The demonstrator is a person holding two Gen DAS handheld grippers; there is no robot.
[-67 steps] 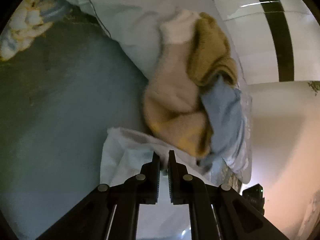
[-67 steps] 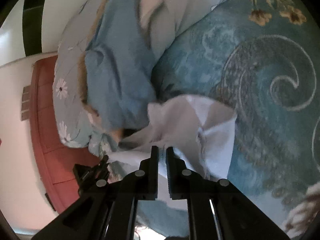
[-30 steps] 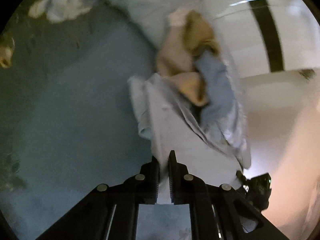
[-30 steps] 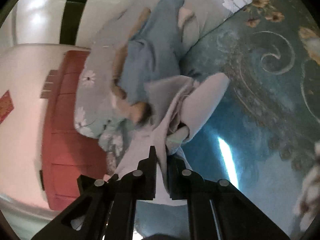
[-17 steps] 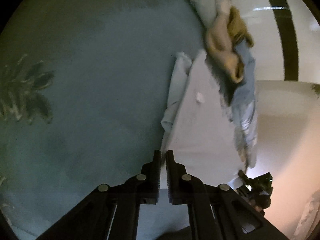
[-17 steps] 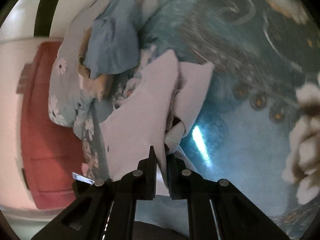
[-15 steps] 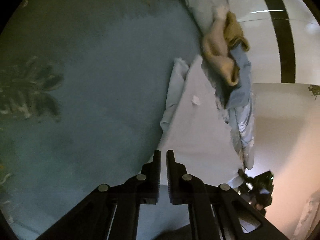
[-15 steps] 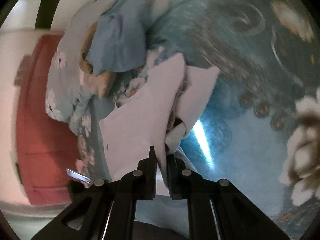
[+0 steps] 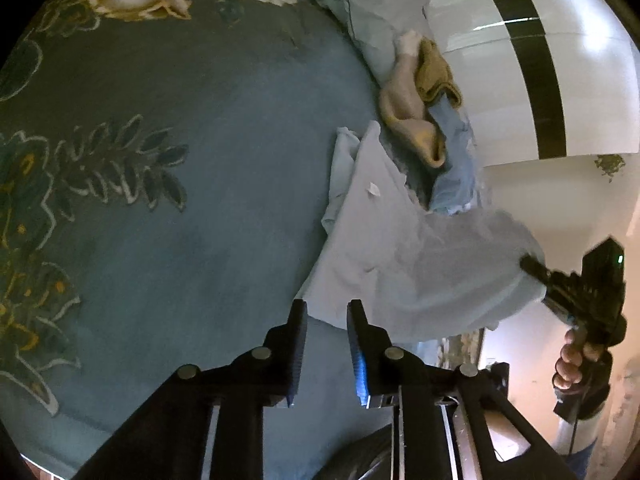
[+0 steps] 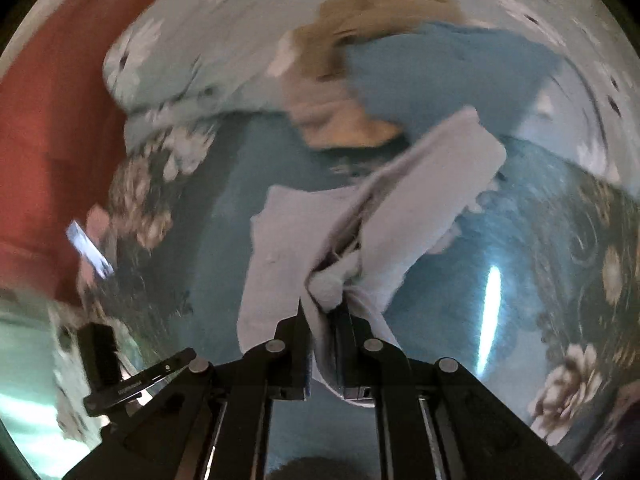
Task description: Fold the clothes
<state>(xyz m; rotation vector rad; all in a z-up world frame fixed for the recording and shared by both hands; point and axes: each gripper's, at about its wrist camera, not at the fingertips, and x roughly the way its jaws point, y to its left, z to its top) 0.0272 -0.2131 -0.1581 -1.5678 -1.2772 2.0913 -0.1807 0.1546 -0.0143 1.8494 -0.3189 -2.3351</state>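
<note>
Pale lavender cloth, a garment point(image 9: 404, 256), lies across the teal floral bedspread point(image 9: 168, 208) at centre right of the left wrist view. Only that view shows the right gripper point(image 9: 534, 270), at the right edge, pinching the cloth's far corner, with the hand point(image 9: 572, 364) below it. The left gripper point(image 9: 326, 314) at bottom centre has its fingers parted with nothing between them, the cloth's edge just beyond. The blurred right wrist view shows the right gripper point(image 10: 322, 312) clamped on bunched fabric point(image 10: 360, 236). A tan and blue clothes pile point(image 9: 428, 120) sits just beyond the garment, and a red headboard point(image 10: 44, 120) fills that view's left.
</note>
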